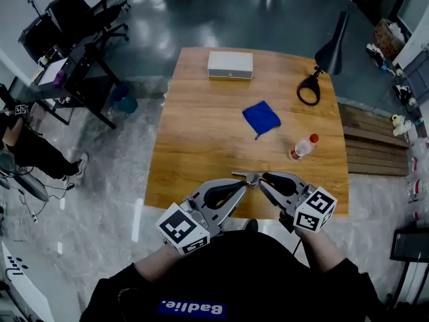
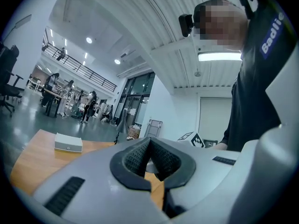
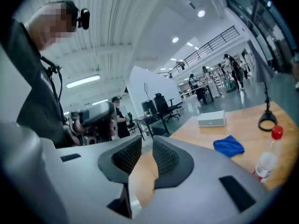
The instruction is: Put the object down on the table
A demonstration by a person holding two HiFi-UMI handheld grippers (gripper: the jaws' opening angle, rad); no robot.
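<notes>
Left tongs point(image 2: 149, 143): tips pinching small grey metal piece point(image 1: 245, 176), held above near edge of bench point(image 1: 201, 146). Right tongs point(image 3: 145, 146): slightly spread, empty, tips just beside the piece. Beyond, on bench: bottle point(image 1: 303, 146), blue cloth point(image 1: 261, 118), white box point(image 1: 230, 64)

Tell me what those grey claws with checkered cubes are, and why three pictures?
They are two grabbing tools, one in each hand of a person. One picture comes from a camera on the person's head; the other two from cameras riding on each tool. On the brown wooden table are a flat white box, a blue cloth, a clear plastic bottle with a red cap and a black desk lamp. The left gripper seems to pinch a small pale grey thing, too small to name. The right gripper is slightly open and empty.
</notes>
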